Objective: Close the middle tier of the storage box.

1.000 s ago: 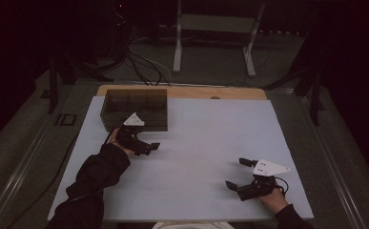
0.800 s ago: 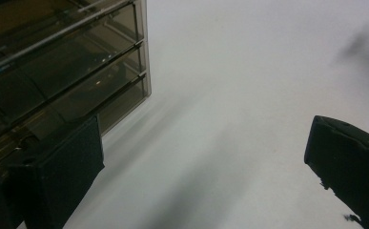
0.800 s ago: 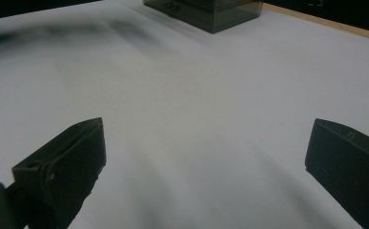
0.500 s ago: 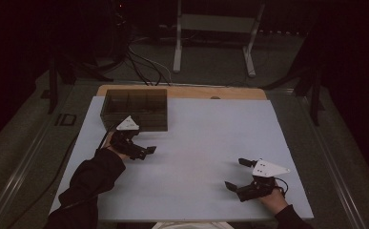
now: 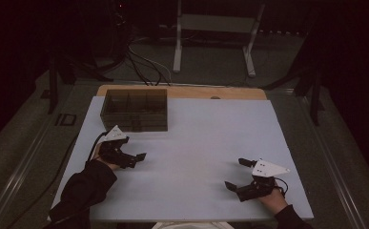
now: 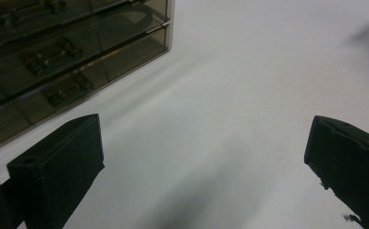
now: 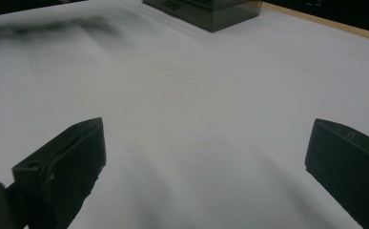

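Note:
A dark see-through box (image 5: 135,110) with several compartments stands at the back left of the white board (image 5: 196,138). My left gripper (image 5: 135,160) hovers just in front of the box, open, with nothing between its jaws. In the left gripper view the gripper (image 6: 203,157) spans bare white board, and the box (image 6: 53,62) with small dark parts inside lies up left. My right gripper (image 5: 237,174) is open near the front right of the board. From the right gripper view, the gripper (image 7: 206,157) also holds nothing, with the box (image 7: 210,12) far ahead.
A wooden table edge (image 5: 182,91) shows behind the board. Cables (image 5: 141,62) and a white stand (image 5: 210,43) lie on the dark floor beyond. A dark sleeve (image 5: 82,191) comes in at the lower left.
My left gripper has drawn back from the box toward the near edge and a little left. The right gripper has stayed put.

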Tool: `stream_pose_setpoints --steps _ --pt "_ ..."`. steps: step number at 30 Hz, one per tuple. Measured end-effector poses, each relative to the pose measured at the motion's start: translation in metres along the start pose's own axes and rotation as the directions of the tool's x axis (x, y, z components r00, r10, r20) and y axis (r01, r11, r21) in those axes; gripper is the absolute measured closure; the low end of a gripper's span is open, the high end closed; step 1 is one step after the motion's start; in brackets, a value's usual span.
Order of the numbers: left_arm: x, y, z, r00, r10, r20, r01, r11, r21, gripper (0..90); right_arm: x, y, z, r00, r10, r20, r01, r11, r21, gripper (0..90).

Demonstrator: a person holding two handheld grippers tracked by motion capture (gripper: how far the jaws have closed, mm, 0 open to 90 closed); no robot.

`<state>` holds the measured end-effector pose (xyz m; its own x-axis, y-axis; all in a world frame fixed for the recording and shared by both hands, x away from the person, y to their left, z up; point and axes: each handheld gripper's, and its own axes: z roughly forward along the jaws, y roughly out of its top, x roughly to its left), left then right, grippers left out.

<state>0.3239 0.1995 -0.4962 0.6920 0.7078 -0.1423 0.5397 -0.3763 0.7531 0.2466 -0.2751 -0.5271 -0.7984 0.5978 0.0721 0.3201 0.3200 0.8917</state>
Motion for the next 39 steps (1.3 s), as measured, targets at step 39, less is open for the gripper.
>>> stream_pose_setpoints --steps 39 --pt "-0.022 -0.066 -0.02 0.9893 0.04 -0.141 -0.041 0.9992 -0.004 1.1 0.0 0.0 0.0 0.9999 0.003 0.01 -0.003 1.0 0.007 0.0"
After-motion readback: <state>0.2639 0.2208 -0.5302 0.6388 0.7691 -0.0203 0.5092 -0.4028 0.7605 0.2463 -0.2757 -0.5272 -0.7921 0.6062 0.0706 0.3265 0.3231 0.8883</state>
